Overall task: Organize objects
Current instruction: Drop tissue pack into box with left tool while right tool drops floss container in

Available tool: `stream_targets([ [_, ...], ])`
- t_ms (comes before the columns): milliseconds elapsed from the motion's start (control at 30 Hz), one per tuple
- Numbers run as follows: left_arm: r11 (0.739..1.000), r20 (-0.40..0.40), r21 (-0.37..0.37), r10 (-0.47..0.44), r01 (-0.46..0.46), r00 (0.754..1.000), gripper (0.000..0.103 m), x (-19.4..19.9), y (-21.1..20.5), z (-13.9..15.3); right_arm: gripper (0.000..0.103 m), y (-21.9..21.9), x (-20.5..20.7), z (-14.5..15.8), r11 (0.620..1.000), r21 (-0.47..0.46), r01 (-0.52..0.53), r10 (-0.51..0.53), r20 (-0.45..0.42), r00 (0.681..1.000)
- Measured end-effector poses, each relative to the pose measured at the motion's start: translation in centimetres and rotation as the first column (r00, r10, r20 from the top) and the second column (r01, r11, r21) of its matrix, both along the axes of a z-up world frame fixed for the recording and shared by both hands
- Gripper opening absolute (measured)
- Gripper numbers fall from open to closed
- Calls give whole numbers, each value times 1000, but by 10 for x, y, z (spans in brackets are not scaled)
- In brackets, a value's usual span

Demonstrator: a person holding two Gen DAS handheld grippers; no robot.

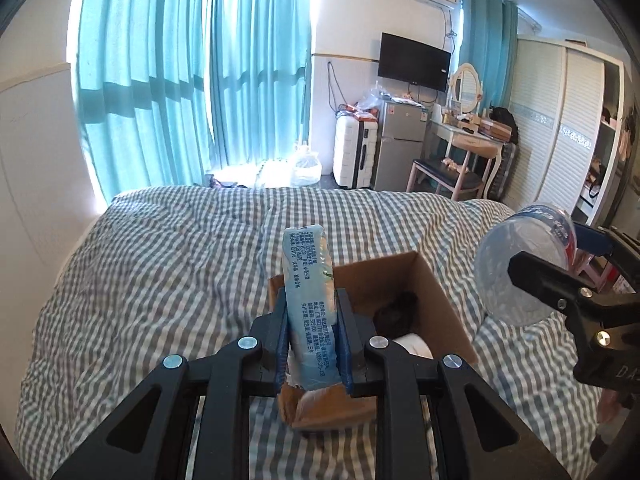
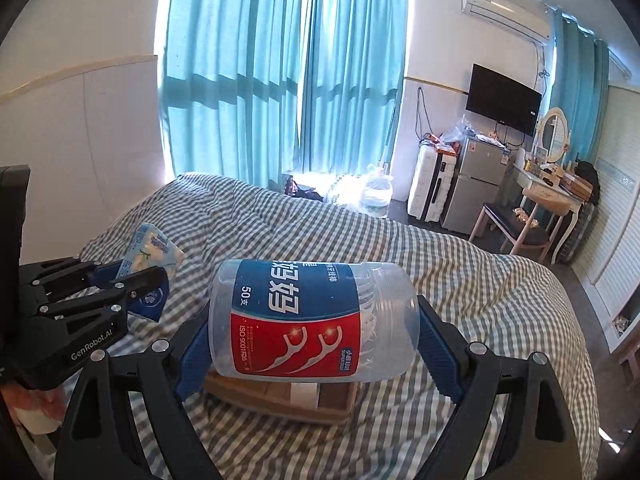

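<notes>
A: What do the left tongs (image 1: 312,336) have?

B: A pale blue soft pack of tissues or wipes (image 1: 308,300), pinched narrow between the blue pads (image 1: 345,344) around its lower half and standing upright. It hangs over the near edge of the open cardboard box (image 1: 424,280), which sits on the checked bed (image 1: 160,280).

A: How will it handle?

B: Light and squashy, I'd judge. The film looks slick and the sides give under the pads, so a mid-body hold across the narrow faces suits it. Squeezing harder would only crumple it.

A: And the right tongs (image 2: 316,344)?

B: Spread fairly wide and clamped on a clear plastic jar of dental floss picks (image 2: 312,320), lying on its side, one pad at each end. From the left camera it hangs at about three o'clock of the box, well above the bed.

A: Risky hold?

B: Somewhat. The jar is stiff, smooth and probably light, so it could swivel or slip between the end pads. Gripping across the labelled middle would sit firmer.

A: What's in the box?

B: Something dark and something white; I can't tell what.
</notes>
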State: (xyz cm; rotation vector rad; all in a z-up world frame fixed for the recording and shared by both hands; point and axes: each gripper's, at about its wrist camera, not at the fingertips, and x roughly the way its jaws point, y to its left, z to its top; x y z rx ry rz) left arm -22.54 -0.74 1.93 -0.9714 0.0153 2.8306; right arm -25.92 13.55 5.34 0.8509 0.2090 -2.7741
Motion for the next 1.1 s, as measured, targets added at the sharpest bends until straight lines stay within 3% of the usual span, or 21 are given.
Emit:
stream_targets([
  [100, 999, 16, 12, -36, 36, 999, 20, -30, 8, -16, 88, 0, -36, -14, 1000, -14, 3, -3, 28, 1000],
  [367, 990, 109, -11, -138, 140, 984, 20, -90, 28, -83, 88, -8, -117, -96, 999, -33, -14, 19, 164, 986],
  [533, 987, 190, 20, -163, 162, 968, 20, -109, 25, -113, 88, -8, -135, -127, 1000, -13, -16, 19, 188, 982],
  [767, 987, 251, 47, -161, 154, 955, 23, -115, 23, -132, 89, -11, -140, -137, 1000, -9, -22, 23, 206, 978],
  [867, 989, 266, 37, -146, 141, 953, 37, -113, 21, -132, 92, -9, -131, -132, 1000, -7, -11, 12, 182, 983],
  [933, 990, 265, 34, -138, 133, 954, 67, -109, 21, -130, 95, -3, -125, -123, 999, -32, 0, 5, 170, 985],
  [1100, 992, 206, 31, -129, 125, 970, 78, -94, 20, -105, 96, 15, -106, -91, 993, -107, 43, -27, 149, 988],
])
